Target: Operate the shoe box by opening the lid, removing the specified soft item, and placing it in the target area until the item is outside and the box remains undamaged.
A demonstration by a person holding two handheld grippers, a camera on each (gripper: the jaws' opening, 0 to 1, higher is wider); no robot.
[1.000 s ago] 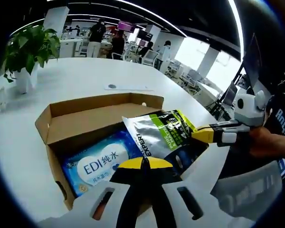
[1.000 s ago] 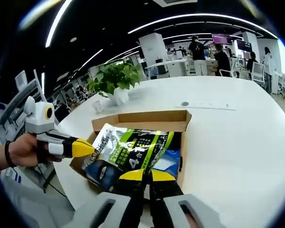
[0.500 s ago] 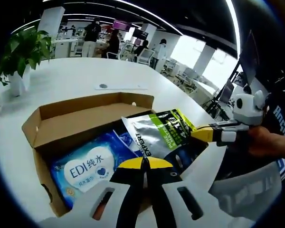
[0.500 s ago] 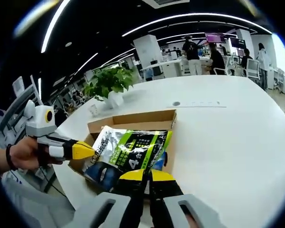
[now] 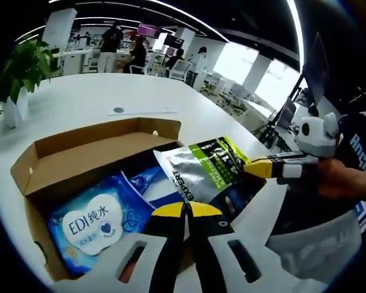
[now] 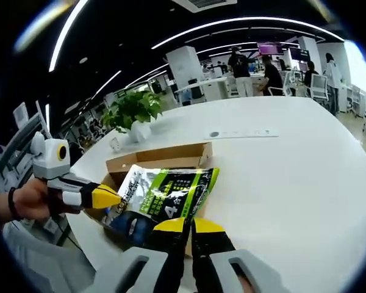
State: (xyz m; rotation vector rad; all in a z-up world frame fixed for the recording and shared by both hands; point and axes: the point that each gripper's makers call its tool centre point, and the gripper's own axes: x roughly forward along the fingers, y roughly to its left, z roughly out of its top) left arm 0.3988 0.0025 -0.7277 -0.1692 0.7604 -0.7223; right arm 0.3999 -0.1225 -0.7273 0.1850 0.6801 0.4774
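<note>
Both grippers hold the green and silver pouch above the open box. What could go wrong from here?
The pouch is pinched only at two edges, by the left gripper and the right gripper; uneven pulling might tear it, or one grip might slip. Its lower end hangs close to the shoe box wall and may snag the cardboard. The blue wipes pack lies just beneath and might be dragged along.
</note>
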